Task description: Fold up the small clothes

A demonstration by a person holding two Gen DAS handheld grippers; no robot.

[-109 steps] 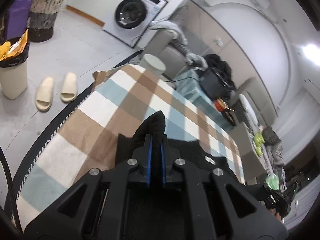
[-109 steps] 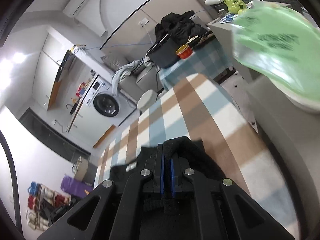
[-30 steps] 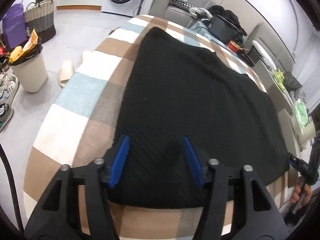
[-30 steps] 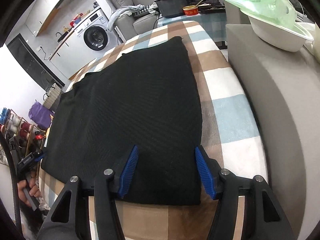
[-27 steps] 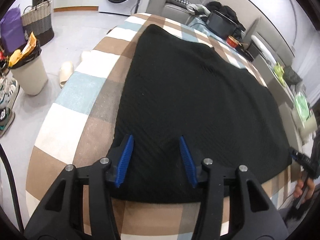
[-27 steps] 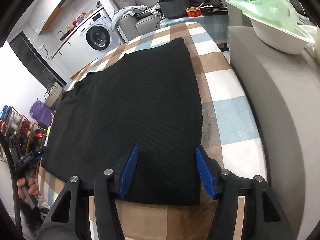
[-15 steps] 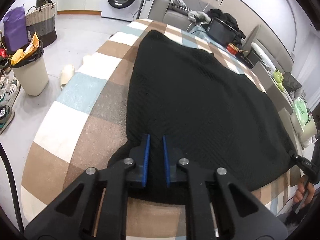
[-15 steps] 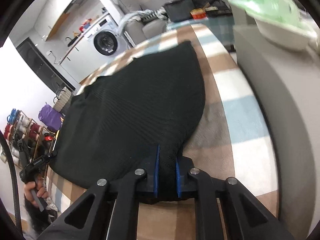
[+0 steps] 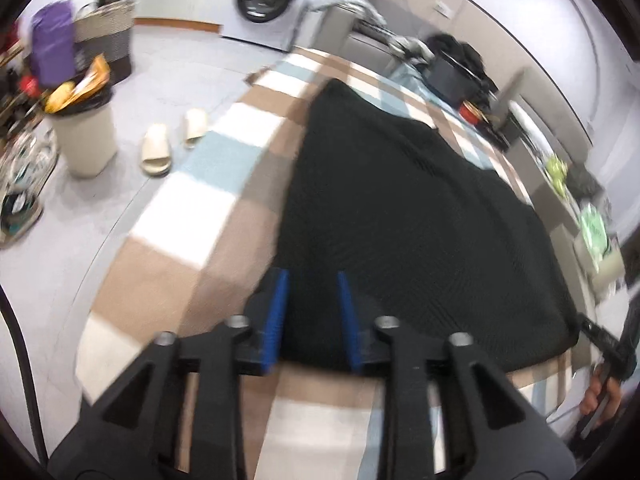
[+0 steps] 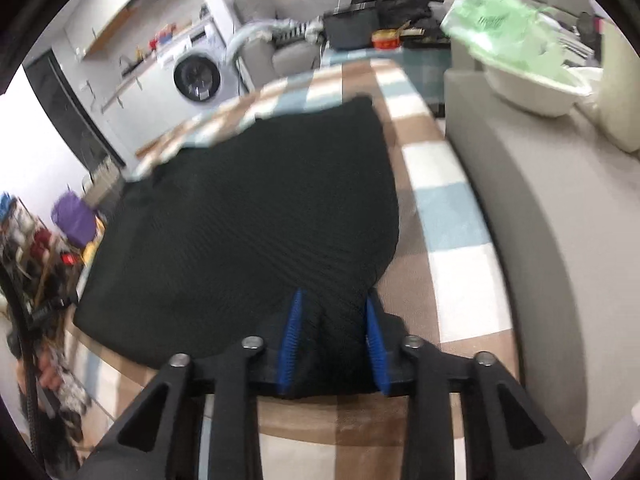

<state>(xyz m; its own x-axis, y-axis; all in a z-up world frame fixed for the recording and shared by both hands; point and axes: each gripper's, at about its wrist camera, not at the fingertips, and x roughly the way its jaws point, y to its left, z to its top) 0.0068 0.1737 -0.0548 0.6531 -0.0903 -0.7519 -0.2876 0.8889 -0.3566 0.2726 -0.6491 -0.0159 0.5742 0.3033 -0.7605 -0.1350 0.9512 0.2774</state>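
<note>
both sets of tongs, left [image 9: 311,312] and right [image 10: 332,340], are opening with the black knit garment's [image 9: 400,208] near edge between their blue pads on the checkered counter [image 9: 224,208].

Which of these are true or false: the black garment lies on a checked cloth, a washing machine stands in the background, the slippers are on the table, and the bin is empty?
1. The black garment lies on the checked cloth. True.
2. A washing machine stands in the background. True.
3. The slippers are on the table. False: they sit on the floor beside it.
4. The bin is empty. False: wrappers stick out of its top.
</note>
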